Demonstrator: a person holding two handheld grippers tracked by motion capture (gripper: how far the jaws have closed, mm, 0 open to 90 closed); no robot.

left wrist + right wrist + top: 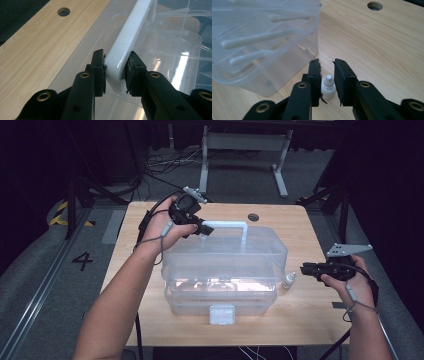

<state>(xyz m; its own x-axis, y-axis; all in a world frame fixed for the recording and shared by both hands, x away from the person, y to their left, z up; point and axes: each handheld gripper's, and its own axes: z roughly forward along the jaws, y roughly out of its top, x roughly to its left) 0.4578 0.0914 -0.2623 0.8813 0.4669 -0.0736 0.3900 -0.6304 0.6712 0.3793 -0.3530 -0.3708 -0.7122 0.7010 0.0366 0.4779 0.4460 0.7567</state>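
Left gripper (pixel 115 72) is clamping the white handle (pixel 130 37) of the clear plastic box (pixel 225 265) at its left end, pads pressing both sides, box sitting mid-table (pixel 310 320). Right gripper (pixel 327 75) is straddling the small white dropper bottle (pixel 328 87) standing upright just right of the box; left pad touching, right pad looking a hair off, so not gripping yet. Judging step: securing box, pinching bottle. Next: finish closing squarely without tipping it. Count: one box, one bottle, two grippers

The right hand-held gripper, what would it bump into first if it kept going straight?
Probably the small white dropper bottle, standing on the table between the right hand-held gripper's jaws. The clear plastic box lies off to one side.
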